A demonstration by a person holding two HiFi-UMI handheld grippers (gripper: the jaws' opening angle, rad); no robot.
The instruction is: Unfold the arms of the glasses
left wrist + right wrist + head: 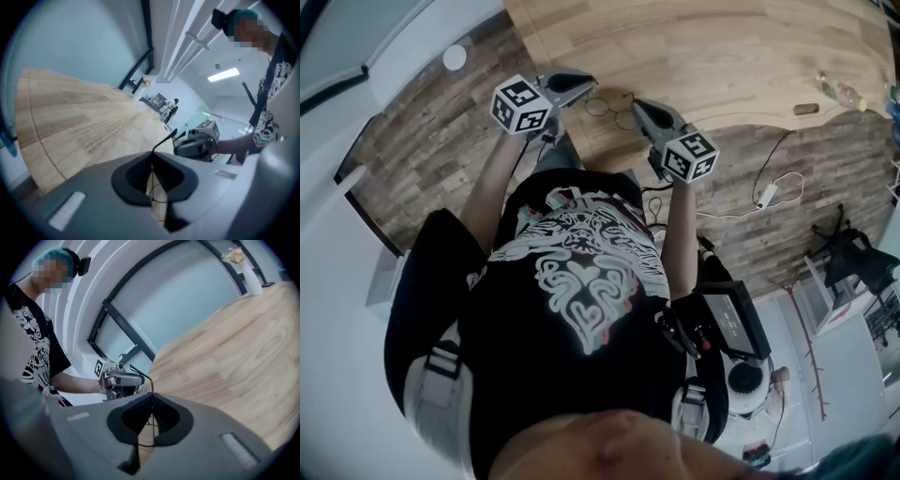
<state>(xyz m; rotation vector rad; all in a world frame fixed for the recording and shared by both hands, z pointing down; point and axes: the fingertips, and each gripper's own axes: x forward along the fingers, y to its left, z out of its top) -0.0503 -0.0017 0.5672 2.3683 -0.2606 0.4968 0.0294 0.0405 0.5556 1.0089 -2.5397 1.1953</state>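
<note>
Sitting on the plank floor point(422, 141) at far left is a white disc point(455, 58). The left tool point(579, 87) has its jaws pressed together on one thin wire arm of the glasses point(612, 112), which sit at the near edge of the wooden worktop point(722, 56) between both tools. The right tool point(639, 109) is clamped tight on the other arm. Farther right on the worktop lie a small dark object point(806, 109) and a bottle point(838, 91).

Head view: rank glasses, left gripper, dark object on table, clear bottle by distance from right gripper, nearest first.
From the right gripper:
1. glasses, held by it.
2. left gripper, across the glasses.
3. dark object, far right on the table.
4. clear bottle, just beyond it.
</note>
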